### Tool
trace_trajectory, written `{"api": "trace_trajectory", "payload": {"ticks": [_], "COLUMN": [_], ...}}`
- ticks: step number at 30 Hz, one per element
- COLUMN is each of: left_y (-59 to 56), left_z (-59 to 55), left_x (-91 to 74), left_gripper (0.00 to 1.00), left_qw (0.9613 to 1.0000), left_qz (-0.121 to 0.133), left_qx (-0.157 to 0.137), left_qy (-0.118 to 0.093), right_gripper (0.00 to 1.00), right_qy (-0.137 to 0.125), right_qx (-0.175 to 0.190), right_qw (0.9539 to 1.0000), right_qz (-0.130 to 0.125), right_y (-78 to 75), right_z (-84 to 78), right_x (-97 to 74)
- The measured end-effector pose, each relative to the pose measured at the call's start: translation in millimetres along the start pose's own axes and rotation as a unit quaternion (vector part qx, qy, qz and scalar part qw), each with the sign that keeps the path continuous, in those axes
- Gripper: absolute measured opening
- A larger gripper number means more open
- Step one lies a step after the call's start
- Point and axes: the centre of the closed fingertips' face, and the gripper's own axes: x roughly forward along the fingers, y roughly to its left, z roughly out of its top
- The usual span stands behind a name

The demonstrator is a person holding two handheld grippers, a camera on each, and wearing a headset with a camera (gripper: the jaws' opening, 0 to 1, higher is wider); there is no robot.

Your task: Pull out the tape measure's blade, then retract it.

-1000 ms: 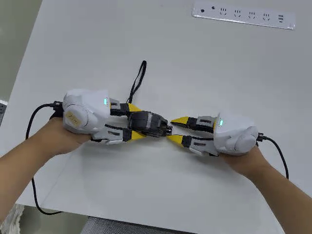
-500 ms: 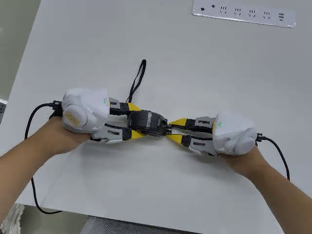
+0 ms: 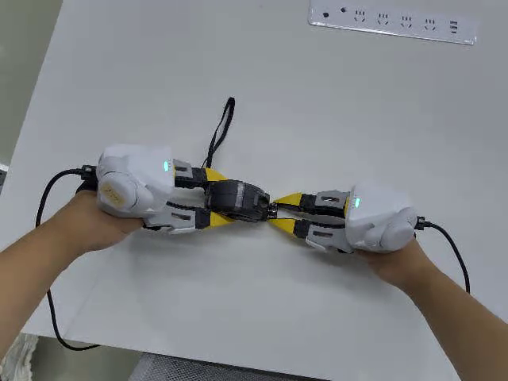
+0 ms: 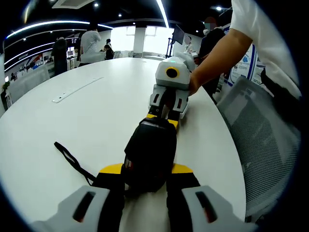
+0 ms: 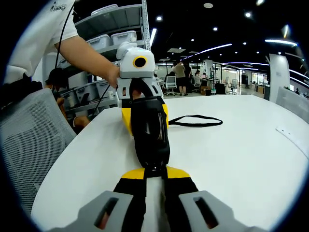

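My left gripper (image 3: 216, 198) is clenched around the black tape measure (image 3: 238, 200), one yellow-tipped jaw on each side of the case. The case sits low over the white table (image 3: 317, 103), between my two hands. My right gripper (image 3: 278, 211) meets it nose to nose. Its jaws are pinched almost together on the case's front end, where the blade comes out, though the blade is too small to make out. A black strap (image 3: 222, 131) trails from the case across the table, away from me. A white power strip (image 3: 393, 24) lies at the far edge, well apart. A cable runs back from each gripper past my wrists.
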Motion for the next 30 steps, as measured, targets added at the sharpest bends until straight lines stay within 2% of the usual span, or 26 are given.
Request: {"api": "trace_trajectory", "payload": {"ticks": [13, 30], "left_y": [-0.4, -0.7], "left_z": [0.3, 0.9], "left_x": [-0.1, -0.1], "left_gripper": [0.29, 0.29], "left_qw": [1.0, 1.0], "left_qz": [-0.001, -0.001], "left_qx": [0.004, 0.004], "left_qy": [0.0, -0.004], "right_gripper": [0.12, 0.12], "right_qy": [-0.002, -0.001], "right_qx": [0.0, 0.004], "right_qw": [1.0, 1.0], "right_qz": [0.002, -0.001], "right_y": [0.3, -1.9], "right_z": [-1.1, -6.9], "right_x": [-1.9, -17.5]}}
